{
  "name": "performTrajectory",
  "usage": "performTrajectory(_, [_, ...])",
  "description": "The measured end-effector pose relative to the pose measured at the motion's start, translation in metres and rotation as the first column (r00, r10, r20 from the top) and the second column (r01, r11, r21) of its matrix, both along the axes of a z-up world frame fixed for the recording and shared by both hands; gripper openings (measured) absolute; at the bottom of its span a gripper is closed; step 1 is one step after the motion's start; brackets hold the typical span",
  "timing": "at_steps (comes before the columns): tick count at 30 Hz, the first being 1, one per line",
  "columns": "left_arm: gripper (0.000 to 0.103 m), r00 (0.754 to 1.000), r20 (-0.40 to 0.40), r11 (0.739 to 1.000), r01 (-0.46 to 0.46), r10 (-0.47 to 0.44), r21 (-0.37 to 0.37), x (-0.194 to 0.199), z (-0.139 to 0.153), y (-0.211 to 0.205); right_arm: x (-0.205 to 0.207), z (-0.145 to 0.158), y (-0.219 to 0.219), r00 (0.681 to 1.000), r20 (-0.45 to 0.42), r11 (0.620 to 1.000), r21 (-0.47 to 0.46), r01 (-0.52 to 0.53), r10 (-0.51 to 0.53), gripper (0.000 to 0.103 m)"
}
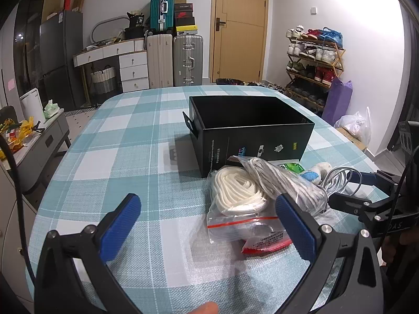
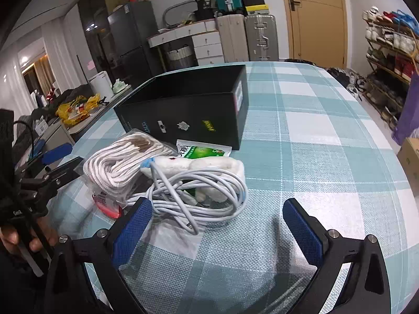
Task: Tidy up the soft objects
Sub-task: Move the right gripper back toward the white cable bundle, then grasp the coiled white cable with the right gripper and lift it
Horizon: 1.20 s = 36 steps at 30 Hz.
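Blue-and-white checked cloth over the surface (image 1: pixel 125 141), with a black box (image 1: pixel 248 130) open at the top, standing toward the far middle. Just in front of the box, a heap of soft things: a clear zip bag of thick white rope (image 1: pixel 238 193), pressed against a second bag of thinner pale cord (image 1: pixel 285 183) that leans across it. Behind these, near the foot of the box, a green-printed packet (image 2: pixel 204 151) lying flat. Beside it a white fluffy toy (image 2: pixel 209 167) with a blue patch, partly under a loose coil of grey-white cable (image 2: pixel 199 198) draped over it. A small red-and-white label or packet (image 1: pixel 264 243) at the near end of the rope bag, too blurred to read.

Left hand-held gripper (image 1: pixel 209 230) low over the cloth, fingers spread wide with blue pads, nothing between them; right-side pad just beside the near corner of the rope bag, contact impossible to tell. Right hand-held gripper (image 2: pixel 217 230) likewise spread wide and empty, hovering close to the cable coil, left-side pad near the coil's edge.

Around the room: suitcases (image 1: pixel 175 60) stacked by a wooden door (image 1: pixel 241 28), a white drawer unit (image 1: pixel 133 70), a shoe rack (image 1: pixel 314 62) at the right wall.
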<state>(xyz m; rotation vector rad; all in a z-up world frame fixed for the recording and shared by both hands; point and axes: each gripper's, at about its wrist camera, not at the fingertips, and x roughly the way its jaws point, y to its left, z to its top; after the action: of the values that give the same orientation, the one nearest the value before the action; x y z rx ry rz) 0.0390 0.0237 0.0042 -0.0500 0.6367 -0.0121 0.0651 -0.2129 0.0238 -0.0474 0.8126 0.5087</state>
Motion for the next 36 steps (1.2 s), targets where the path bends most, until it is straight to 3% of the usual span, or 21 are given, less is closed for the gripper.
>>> performTrajectory(5, [0.103, 1.0, 0.001, 1.0, 0.002, -0.002, -0.002, 0.0, -0.001, 0.0, 0.001, 0.0, 0.003, 1.0, 0.004, 1.0, 0.012, -0.007, 0.007, 0.097])
performTrajectory(13, [0.103, 1.0, -0.001, 1.0, 0.004, -0.004, -0.003, 0.0, -0.002, -0.001, -0.004, 0.001, 0.006, 0.995, -0.01, 0.993, 0.059, -0.102, 0.103, 0.079])
performTrajectory(20, [0.103, 1.0, -0.002, 1.0, 0.009, -0.009, 0.002, -0.001, -0.003, -0.002, -0.016, 0.009, 0.004, 0.983, 0.047, 0.982, 0.049, -0.181, 0.179, 0.071])
performTrajectory(23, [0.103, 1.0, -0.002, 1.0, 0.015, -0.015, 0.004, -0.001, -0.003, -0.003, -0.021, 0.009, 0.004, 0.974, 0.057, 0.975, 0.033, -0.22, 0.218, 0.059])
performTrajectory(32, [0.103, 1.0, -0.002, 1.0, 0.006, -0.006, 0.004, -0.001, -0.002, 0.001, -0.036, 0.007, 0.008, 0.936, 0.056, 0.938, -0.007, -0.346, 0.346, 0.059])
performTrajectory(36, [0.103, 1.0, -0.004, 1.0, 0.008, -0.008, 0.005, -0.001, -0.002, 0.002, -0.037, 0.007, 0.006, 0.932, 0.049, 0.934, 0.002, -0.358, 0.358, 0.059])
